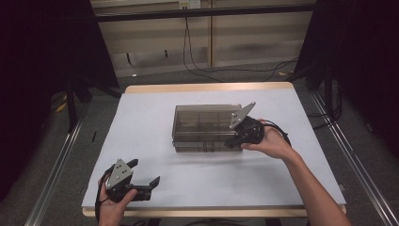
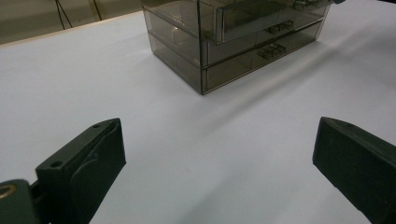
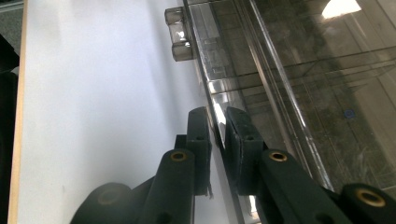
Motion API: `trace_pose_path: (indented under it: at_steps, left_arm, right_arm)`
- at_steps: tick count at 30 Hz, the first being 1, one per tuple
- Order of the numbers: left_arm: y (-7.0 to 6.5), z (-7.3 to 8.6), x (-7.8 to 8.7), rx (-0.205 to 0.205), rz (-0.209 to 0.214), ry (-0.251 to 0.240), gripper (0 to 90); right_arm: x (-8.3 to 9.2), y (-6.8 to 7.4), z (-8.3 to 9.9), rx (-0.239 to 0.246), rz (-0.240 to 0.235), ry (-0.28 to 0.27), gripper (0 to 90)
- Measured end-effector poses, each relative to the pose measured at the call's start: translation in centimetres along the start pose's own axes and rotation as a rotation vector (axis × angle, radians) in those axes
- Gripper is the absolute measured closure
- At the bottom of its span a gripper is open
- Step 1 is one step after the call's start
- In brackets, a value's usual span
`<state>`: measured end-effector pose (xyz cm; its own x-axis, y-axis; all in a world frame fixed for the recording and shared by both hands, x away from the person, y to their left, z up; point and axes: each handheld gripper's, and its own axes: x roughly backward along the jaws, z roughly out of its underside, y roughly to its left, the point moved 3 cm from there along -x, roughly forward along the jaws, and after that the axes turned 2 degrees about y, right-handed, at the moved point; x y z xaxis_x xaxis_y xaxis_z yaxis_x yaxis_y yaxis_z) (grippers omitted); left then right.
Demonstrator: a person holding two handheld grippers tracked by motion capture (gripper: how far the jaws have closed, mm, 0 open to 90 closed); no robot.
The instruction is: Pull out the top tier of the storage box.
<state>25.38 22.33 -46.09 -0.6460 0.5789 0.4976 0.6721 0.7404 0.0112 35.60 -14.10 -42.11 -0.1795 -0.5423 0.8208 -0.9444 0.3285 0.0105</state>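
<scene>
A smoky see-through drawer cabinet point(image 1: 202, 125) point(image 2: 187, 51) stands mid-table, and its top drawer point(image 2: 261, 16) sticks out a little. My right gripper point(image 1: 234, 140) point(image 3: 217, 112) is at the cabinet's front right corner. Its jaws straddle the thin clear front wall of a drawer point(image 3: 212, 100) and are almost closed, with a slim gap still beside the wall. A small drawer handle point(image 3: 176, 35) shows farther along that front. My left gripper point(image 1: 146, 170) point(image 2: 219, 126) rests near the front left of the table. It is wide open, holds nothing, and points toward the cabinet.
A white sheet covers the table point(image 1: 155, 113), which has a wooden rim. Bare sheet lies between the left gripper and the cabinet. Cables point(image 1: 197, 66) run across the floor behind the table, and dark curtains hang at both sides.
</scene>
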Motion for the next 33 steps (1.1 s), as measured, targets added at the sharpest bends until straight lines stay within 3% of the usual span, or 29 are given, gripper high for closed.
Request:
trace_pose_path:
  at_steps: [15, 33]
  left_arm:
    - [0.3, 0.0, 0.2, -0.004, 0.002, 0.004, 2.4]
    - [0.3, 0.1, 0.2, -0.008, 0.001, -0.001, 2.4]
  right_arm:
    - [0.2, 0.6, 0.2, 0.057, -0.033, -0.005, 84.5]
    - [0.2, 1.1, 0.3, 0.085, -0.048, 0.01, 85.9]
